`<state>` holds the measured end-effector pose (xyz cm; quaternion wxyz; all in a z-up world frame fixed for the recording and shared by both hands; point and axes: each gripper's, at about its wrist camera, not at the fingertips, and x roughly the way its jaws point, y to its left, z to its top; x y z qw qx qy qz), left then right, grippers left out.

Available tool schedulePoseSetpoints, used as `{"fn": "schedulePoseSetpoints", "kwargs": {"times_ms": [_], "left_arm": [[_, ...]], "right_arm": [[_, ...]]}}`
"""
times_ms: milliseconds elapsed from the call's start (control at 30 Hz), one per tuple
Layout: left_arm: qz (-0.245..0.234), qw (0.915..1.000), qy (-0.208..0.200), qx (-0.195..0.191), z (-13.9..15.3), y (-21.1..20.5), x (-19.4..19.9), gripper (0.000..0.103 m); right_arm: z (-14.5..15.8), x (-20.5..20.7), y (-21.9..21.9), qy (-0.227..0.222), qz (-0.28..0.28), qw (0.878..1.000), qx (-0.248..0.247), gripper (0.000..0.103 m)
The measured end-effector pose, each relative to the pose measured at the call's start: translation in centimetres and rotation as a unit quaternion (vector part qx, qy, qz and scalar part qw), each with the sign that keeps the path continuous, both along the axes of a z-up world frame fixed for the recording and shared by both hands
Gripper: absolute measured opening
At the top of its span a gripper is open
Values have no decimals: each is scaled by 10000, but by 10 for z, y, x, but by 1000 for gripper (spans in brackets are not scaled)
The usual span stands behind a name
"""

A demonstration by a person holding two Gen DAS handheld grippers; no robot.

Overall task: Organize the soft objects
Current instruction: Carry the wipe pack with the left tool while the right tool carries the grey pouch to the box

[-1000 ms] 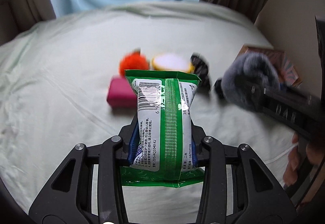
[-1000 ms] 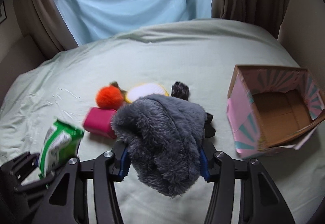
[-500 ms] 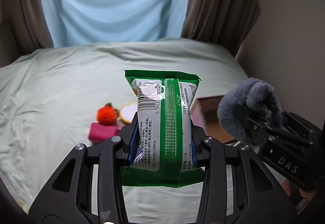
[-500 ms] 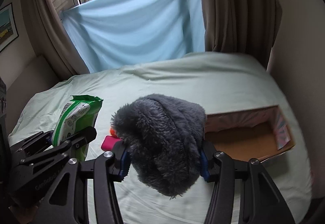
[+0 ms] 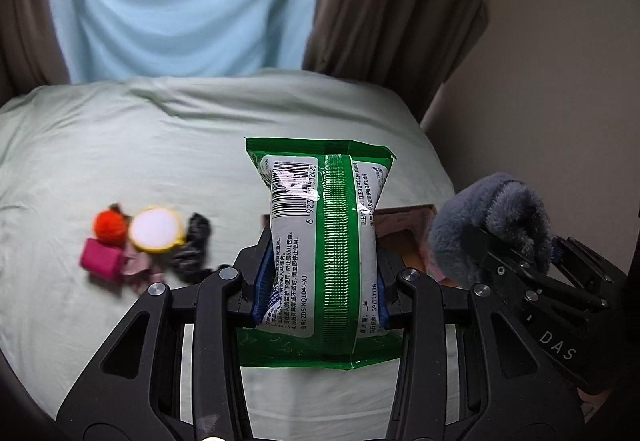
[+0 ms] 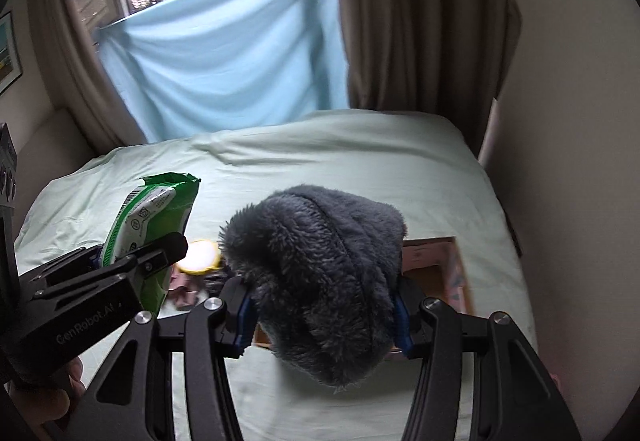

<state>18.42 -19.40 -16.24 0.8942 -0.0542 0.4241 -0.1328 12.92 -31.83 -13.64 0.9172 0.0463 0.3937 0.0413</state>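
Note:
My left gripper (image 5: pixel 320 289) is shut on a green and white wipes pack (image 5: pixel 322 241), held upright above the bed. The pack also shows in the right wrist view (image 6: pixel 152 225). My right gripper (image 6: pixel 322 313) is shut on a grey fluffy plush (image 6: pixel 320 277), held above the pink cardboard box (image 6: pixel 444 261). In the left wrist view the plush (image 5: pixel 492 225) is at the right, and the box (image 5: pixel 404 225) is mostly hidden behind the pack.
On the pale green bed (image 5: pixel 120 145) lie an orange pompom (image 5: pixel 109 225), a yellow-rimmed white round pad (image 5: pixel 156 229), a magenta block (image 5: pixel 100 261) and a black cloth item (image 5: pixel 192 245). A wall (image 5: pixel 560 81) and brown curtains (image 5: pixel 400 1) close the right side.
Both grippers have risen and swung right with their loads. The box has come under the grey plush, and the pile of small items has slid to the left of the view.

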Motion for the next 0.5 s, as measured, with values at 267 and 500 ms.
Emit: {"fn": "schedulePoseSetpoints", "kwargs": {"times_ms": [267,500], "left_arm": [[-426,9955,723,437,-73,-67,56,36],[-520,9851,1531,585,-153,-93,93,36]], "right_arm": [[-58,55,-62,751,-367,9965,79,49],[-129,99,-91,1608,-481,9853,333,49]]}}
